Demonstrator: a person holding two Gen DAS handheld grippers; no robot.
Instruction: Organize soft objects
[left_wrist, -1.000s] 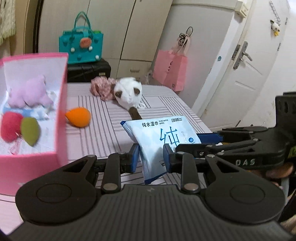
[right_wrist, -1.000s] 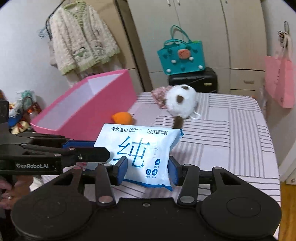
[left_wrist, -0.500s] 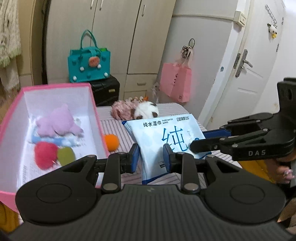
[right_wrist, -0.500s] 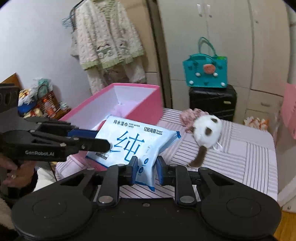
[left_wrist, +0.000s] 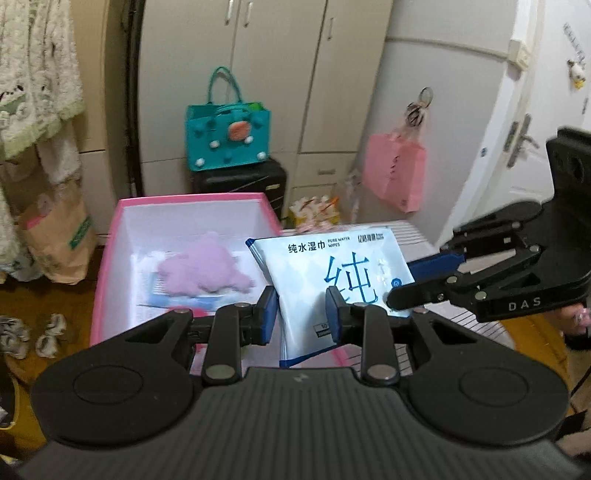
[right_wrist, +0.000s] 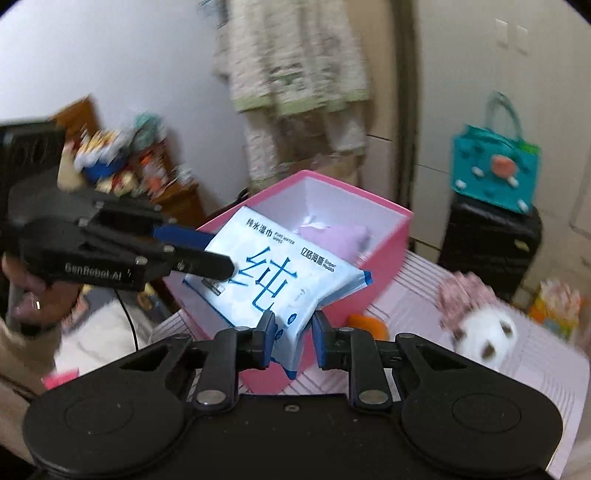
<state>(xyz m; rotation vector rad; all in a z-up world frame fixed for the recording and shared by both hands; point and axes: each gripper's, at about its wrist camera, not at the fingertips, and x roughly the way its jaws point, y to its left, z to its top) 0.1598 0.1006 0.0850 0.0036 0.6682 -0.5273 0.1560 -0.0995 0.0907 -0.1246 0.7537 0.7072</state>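
A white and blue pack of wet wipes (left_wrist: 332, 280) hangs in the air over the edge of the pink box (left_wrist: 110, 258). My left gripper (left_wrist: 301, 319) is shut on one end of the pack. My right gripper (right_wrist: 293, 343) is shut on its other end (right_wrist: 280, 273). Each gripper also shows in the other's view, the right (left_wrist: 417, 280) and the left (right_wrist: 207, 254). A purple plush (left_wrist: 207, 273) lies inside the box. The pink box also shows in the right wrist view (right_wrist: 384, 258).
A white and brown plush (right_wrist: 484, 332), a pink scrunchie (right_wrist: 458, 299) and an orange sponge (right_wrist: 369, 325) lie on the striped table (right_wrist: 413, 280). A teal bag (left_wrist: 227, 136) sits on a black case behind. A pink bag (left_wrist: 393, 173) hangs on the right.
Both grippers have lifted the wipes pack off the table and carried it left, over the pink box. The views have swung left toward the box.
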